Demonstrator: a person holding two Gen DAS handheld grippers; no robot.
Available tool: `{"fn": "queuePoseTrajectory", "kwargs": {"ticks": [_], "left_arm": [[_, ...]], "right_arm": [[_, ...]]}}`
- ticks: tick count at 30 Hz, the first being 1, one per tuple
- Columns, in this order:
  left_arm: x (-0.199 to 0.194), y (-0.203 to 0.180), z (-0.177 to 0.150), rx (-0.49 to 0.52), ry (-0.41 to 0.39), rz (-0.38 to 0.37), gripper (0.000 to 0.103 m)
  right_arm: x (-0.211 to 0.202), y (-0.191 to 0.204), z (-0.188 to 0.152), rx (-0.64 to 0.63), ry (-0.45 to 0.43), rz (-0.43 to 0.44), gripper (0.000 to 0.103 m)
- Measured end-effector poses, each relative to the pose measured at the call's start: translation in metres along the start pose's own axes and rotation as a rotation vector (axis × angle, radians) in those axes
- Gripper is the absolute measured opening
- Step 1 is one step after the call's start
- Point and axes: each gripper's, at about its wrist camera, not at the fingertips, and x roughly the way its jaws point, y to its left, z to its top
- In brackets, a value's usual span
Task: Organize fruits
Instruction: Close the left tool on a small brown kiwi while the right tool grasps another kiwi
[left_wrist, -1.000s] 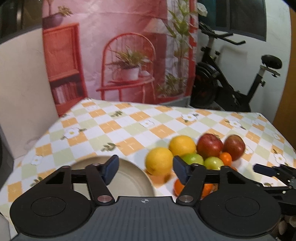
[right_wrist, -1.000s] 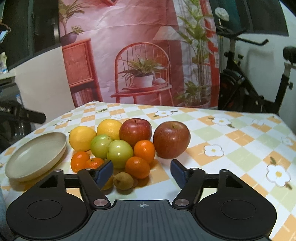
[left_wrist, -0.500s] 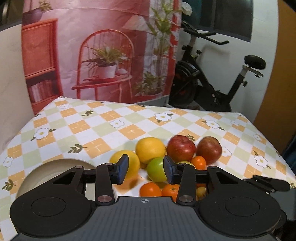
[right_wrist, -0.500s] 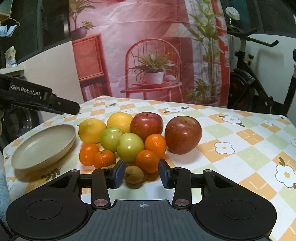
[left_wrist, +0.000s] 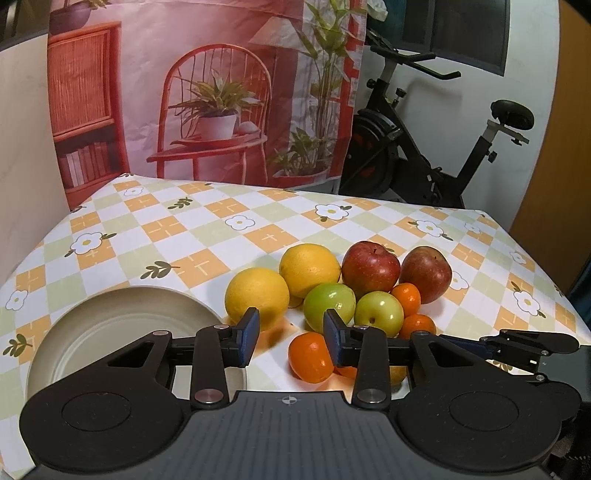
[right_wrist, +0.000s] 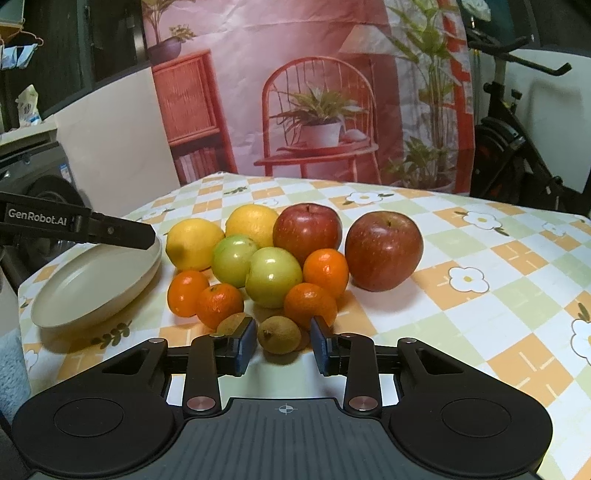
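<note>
Brown kiwi (right_wrist: 279, 334) lies between the closing, still-parted fingers of the right claw (right_wrist: 283, 345), untouched.

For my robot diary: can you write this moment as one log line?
left gripper: empty, fingers closing | right gripper: fingers closing beside kiwi | plate: empty

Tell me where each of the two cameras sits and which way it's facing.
Left wrist: on the left gripper, looking forward and down over the round beige plate and fruit pile; its own narrowed empty jaws show, and the right gripper's finger at right.
Right wrist: on the right gripper, facing the pile; a small brown kiwi sits untouched beyond its jaws.
Shared: plate, two red apples, checked floral tablecloth.
</note>
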Motion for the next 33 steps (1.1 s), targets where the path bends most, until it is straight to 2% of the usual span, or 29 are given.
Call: {"fn": "queuePoseTrajectory", "kwargs": {"ticks": [23, 33], "left_arm": [[-0.001, 0.001, -0.006, -0.003, 0.004, 0.014, 0.04], [-0.002, 0.002, -0.007, -0.005, 0.006, 0.015, 0.041]], "right_arm": [[0.011, -0.005, 0.002, 0.035, 0.054, 0.008, 0.028], [0.009, -0.005, 0.001, 0.04, 0.037, 0.015, 0.024]]}}
